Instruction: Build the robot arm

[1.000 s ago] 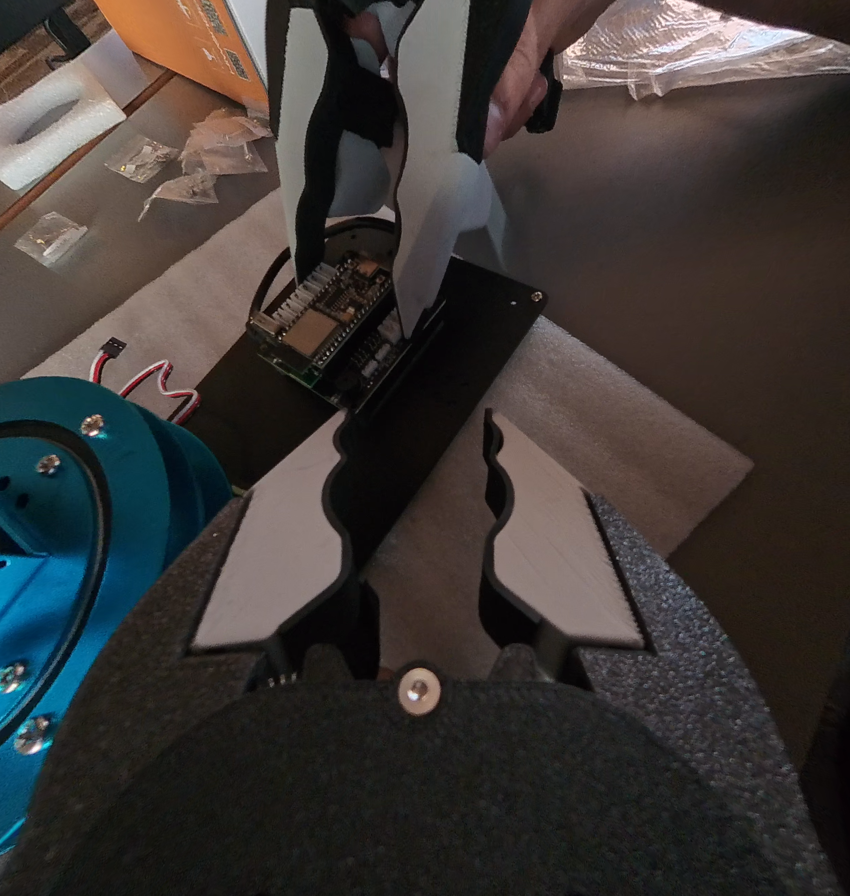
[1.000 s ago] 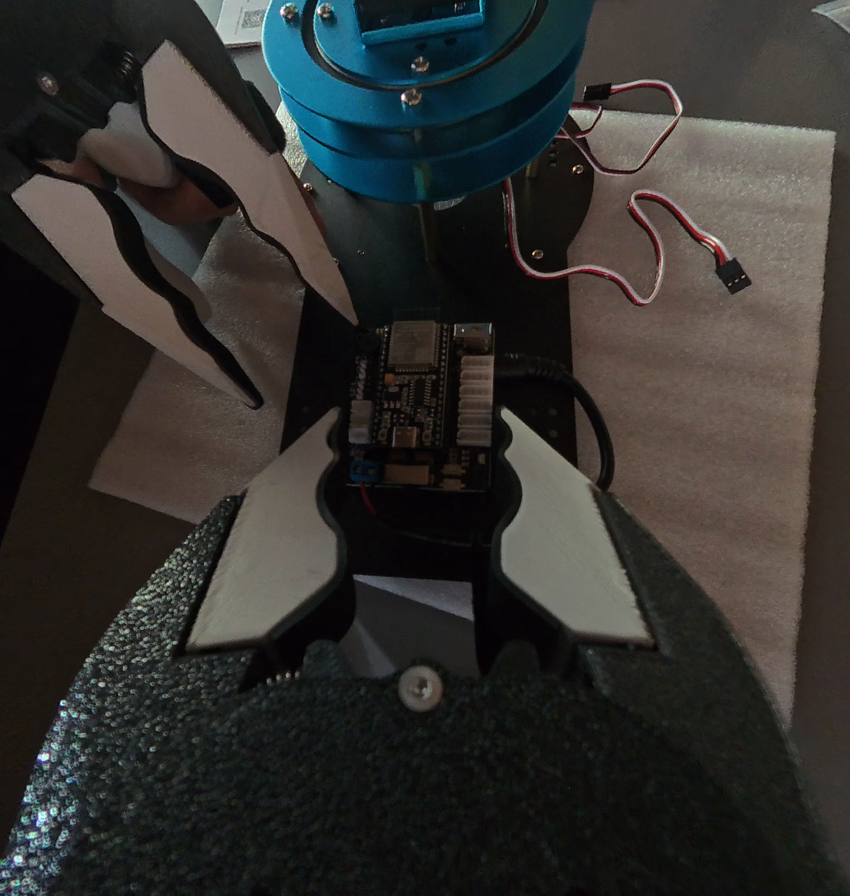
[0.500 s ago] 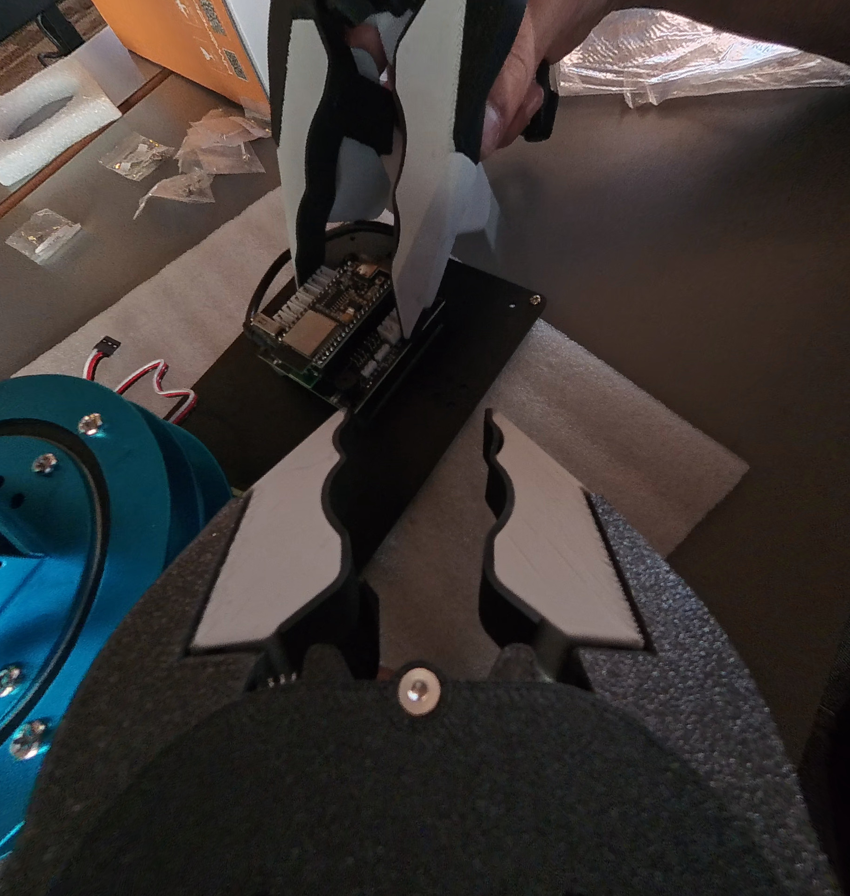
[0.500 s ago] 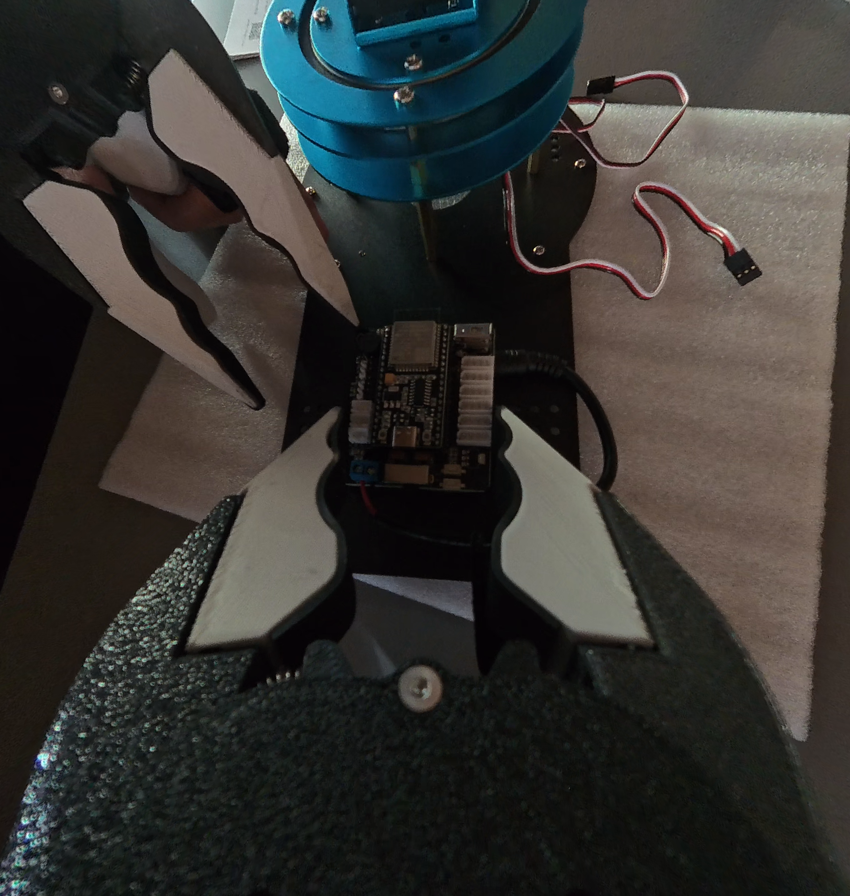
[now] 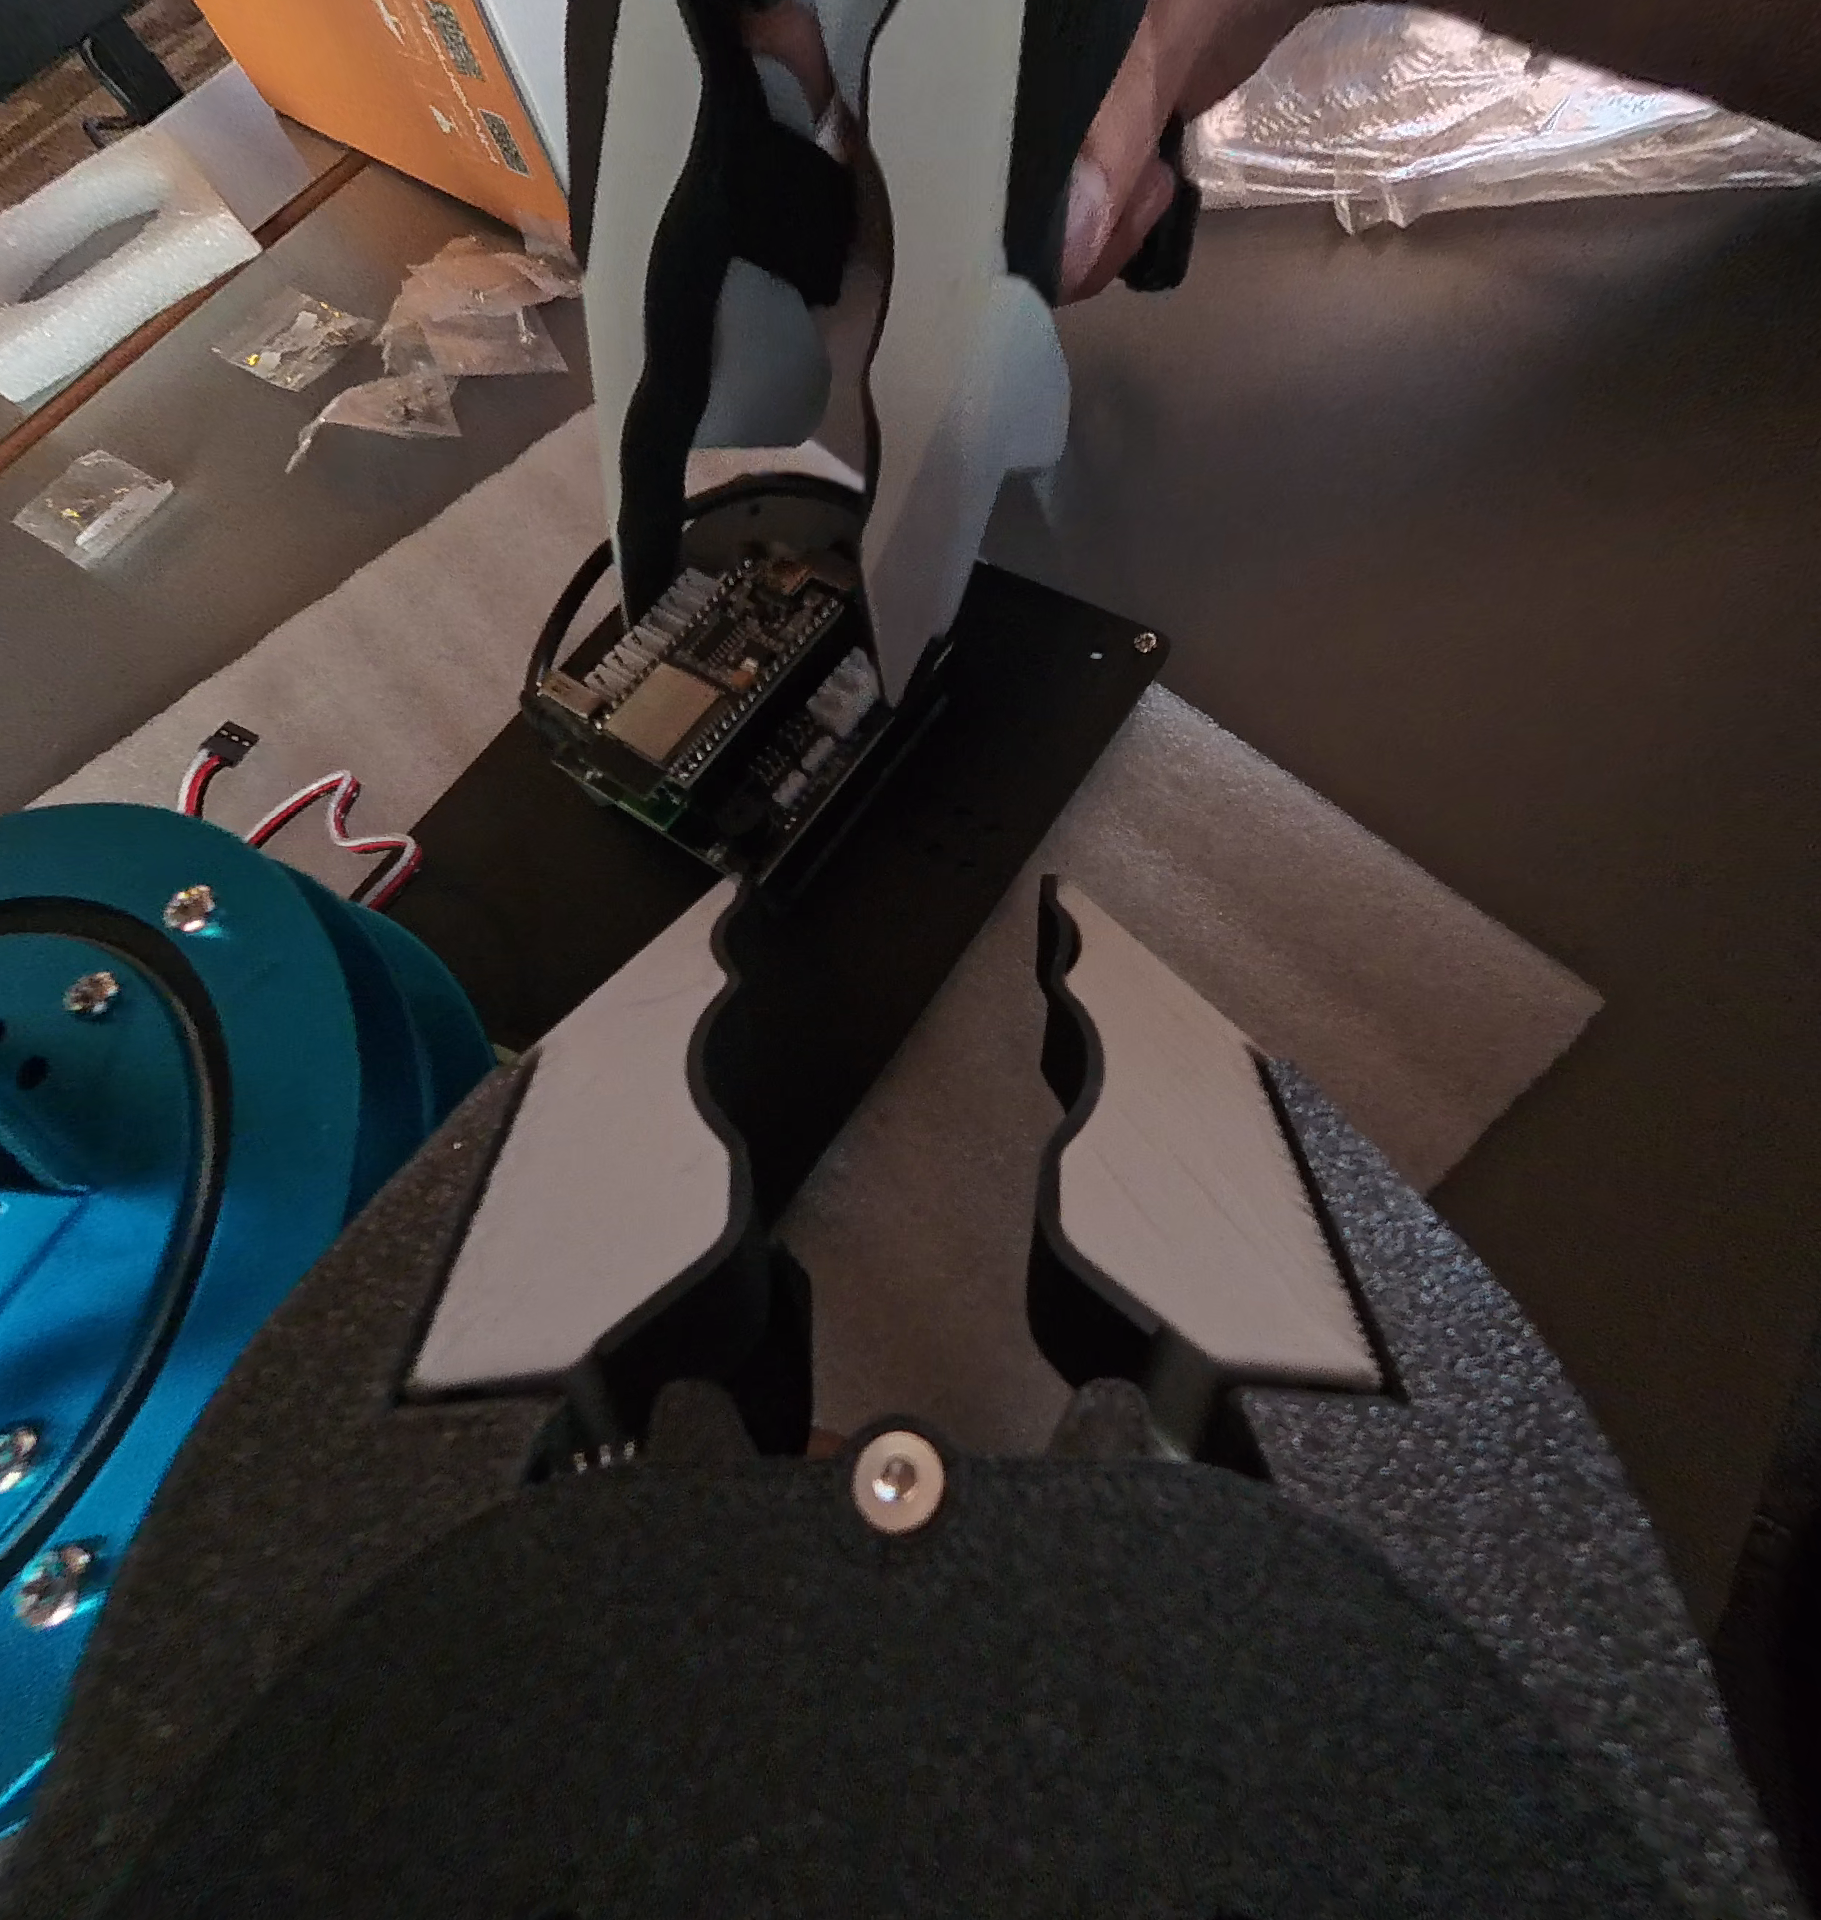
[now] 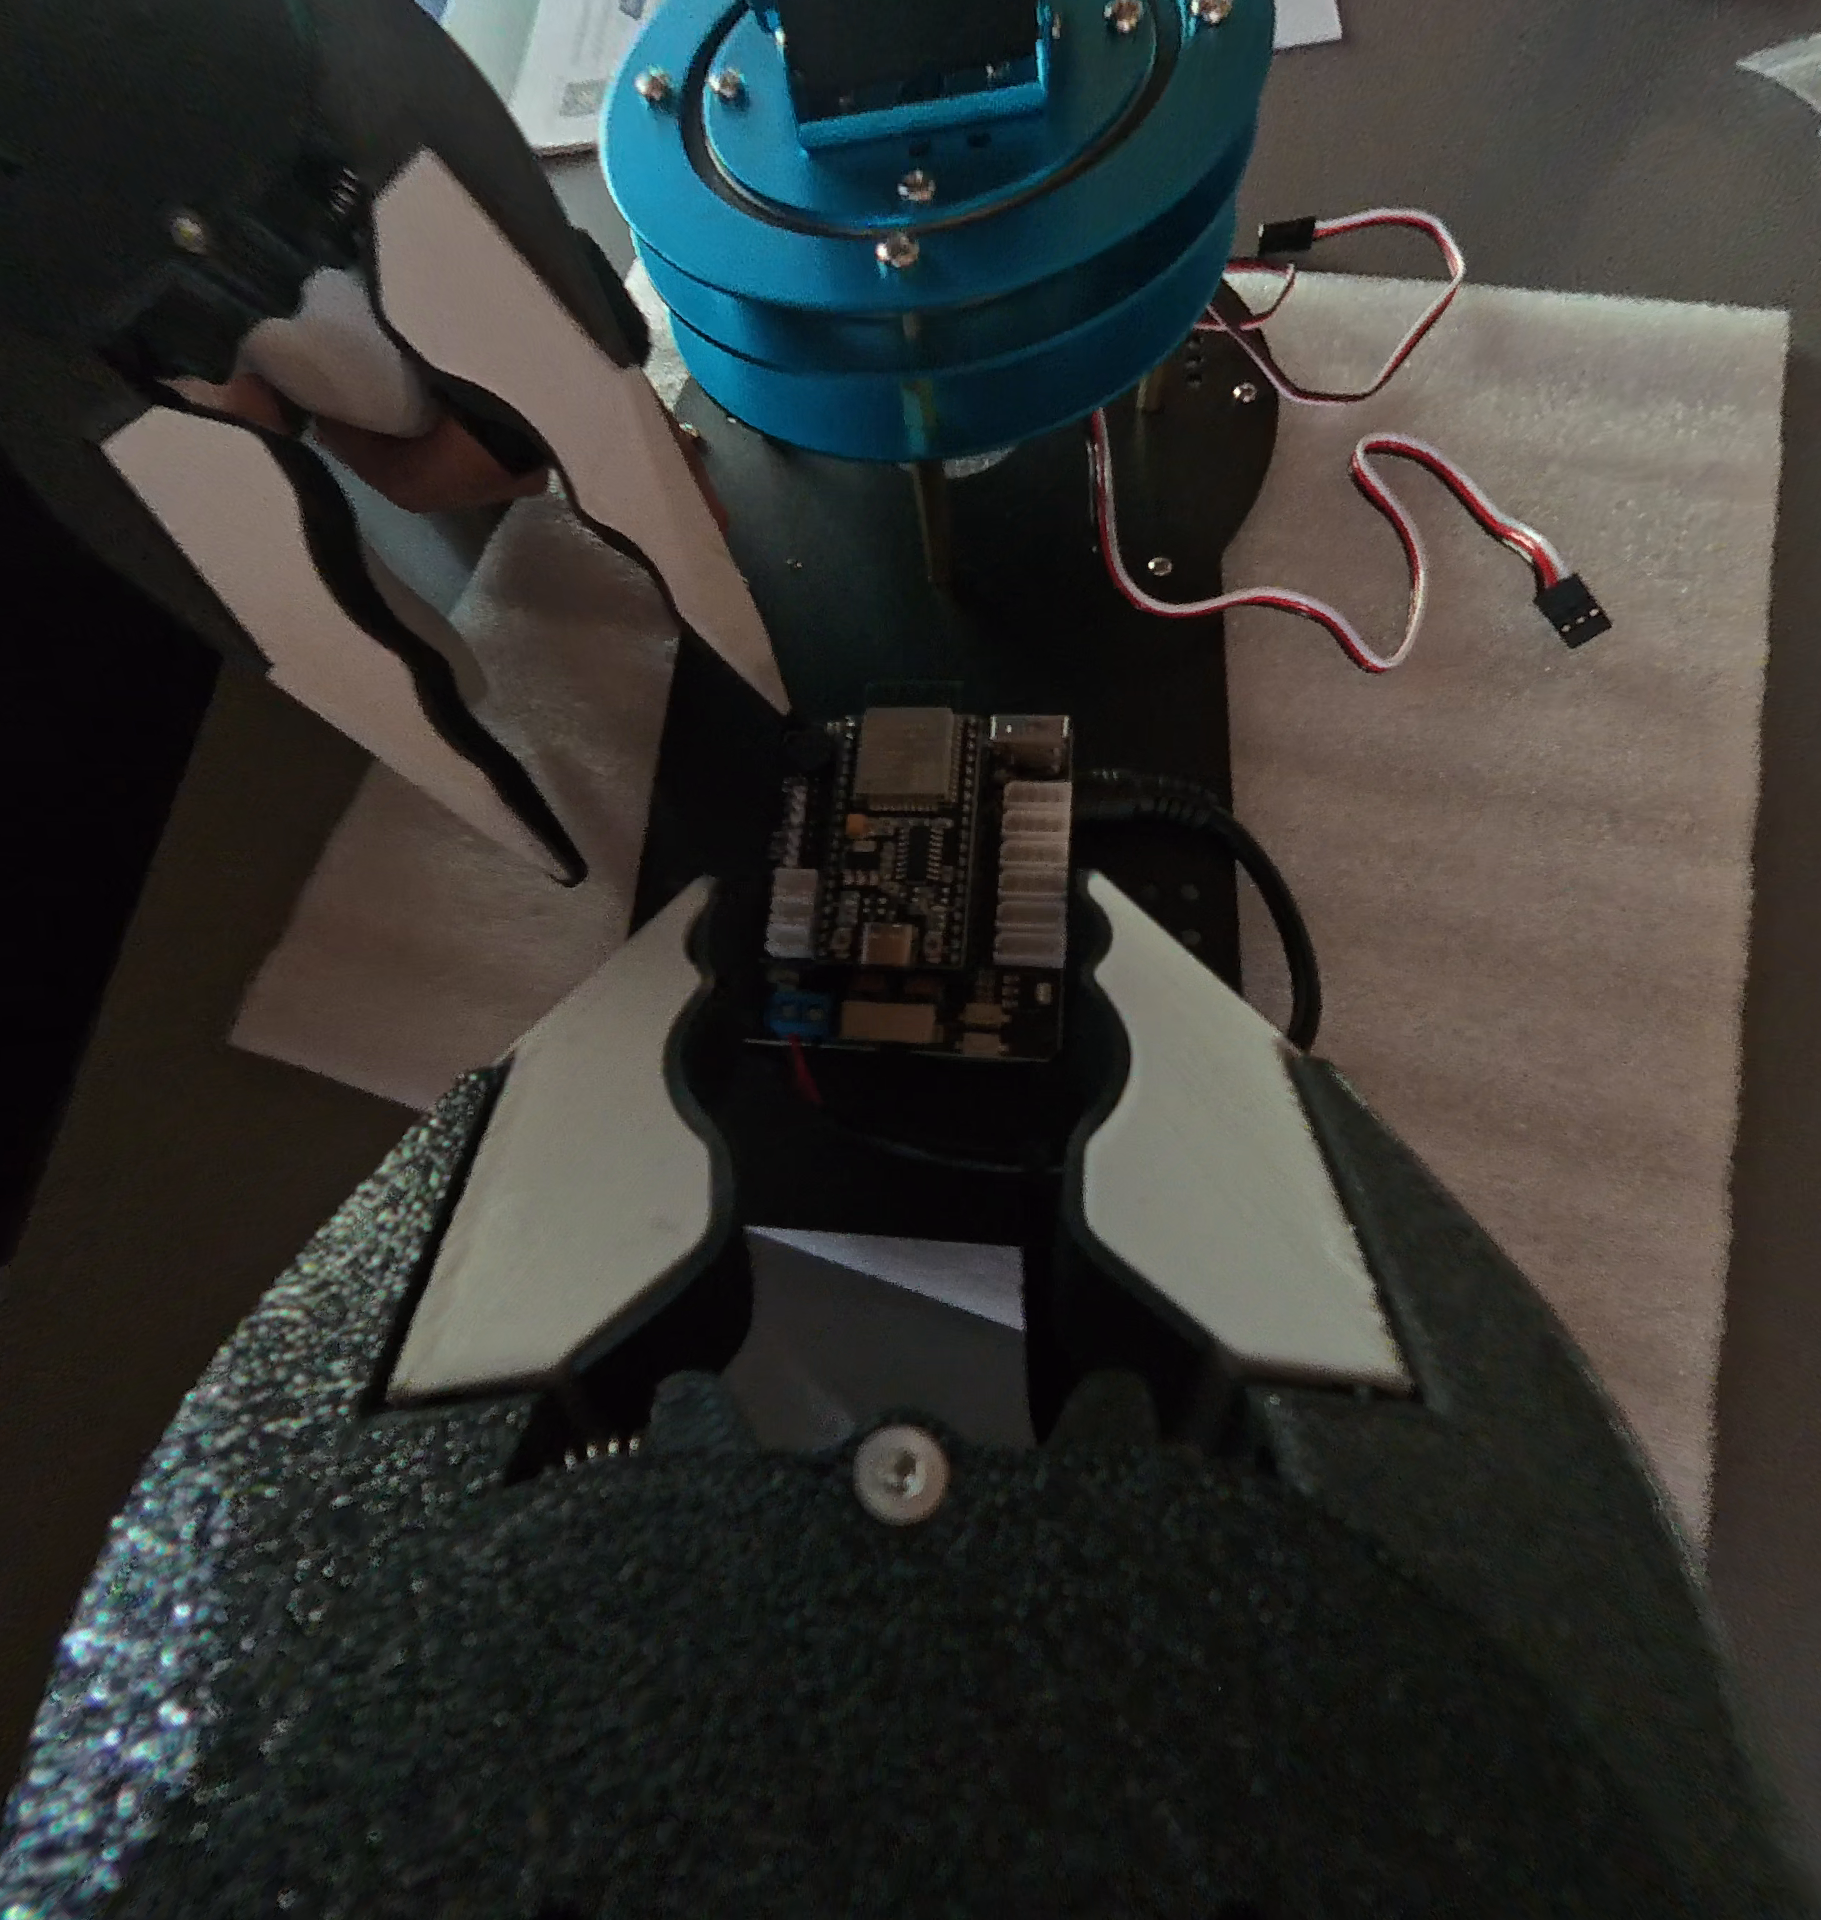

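While the right gripper (image 6: pixel 895 894) brackets the circuit board (image 6: pixel 911 883) on the black plate (image 6: pixel 1145 904) with jaws spread, the left gripper (image 5: pixel 890 904) hovers beside it, jaws also spread and empty, near the blue disc stack (image 6: pixel 937 260)

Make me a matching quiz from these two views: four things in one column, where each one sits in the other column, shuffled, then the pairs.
1. circuit board
2. blue disc stack
3. servo plug
4. left tool

A. lying on the white foam sheet
B. open over the black plate's edge
C. between the right tool's open fingers
D. standing at the plate's far end in the right wrist view

Pairs: 1-C, 2-D, 3-A, 4-B
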